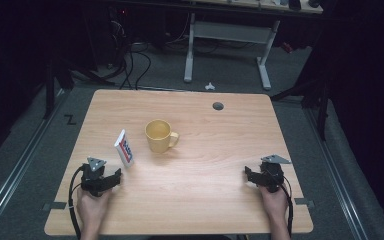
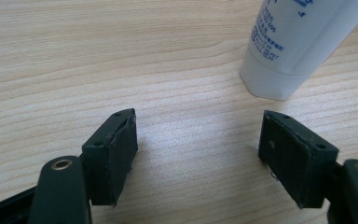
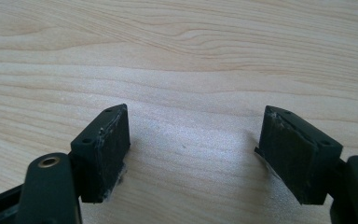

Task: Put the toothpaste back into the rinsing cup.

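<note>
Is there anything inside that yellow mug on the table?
From the high view, the yellow mug looks empty: its yellow inner wall shows, with no object visible. The near rim covers part of the inside, so the whole bottom cannot be checked. A white tube lies beside it.

Matt wood table [image 1: 205, 165], glossy plastic tube [image 1: 124, 148]

The counter [image 1: 205, 165] was pale wood with rounded corners, its grain running side to side. A yellow mug [image 1: 159, 135] stood near the middle, handle turned to the right. Just left of it lay a white tube [image 1: 124, 148] with red and blue print, slanted, cap end toward the near edge. A small grey grommet [image 1: 218, 106] sat in the top toward the far edge, right of centre.
</note>
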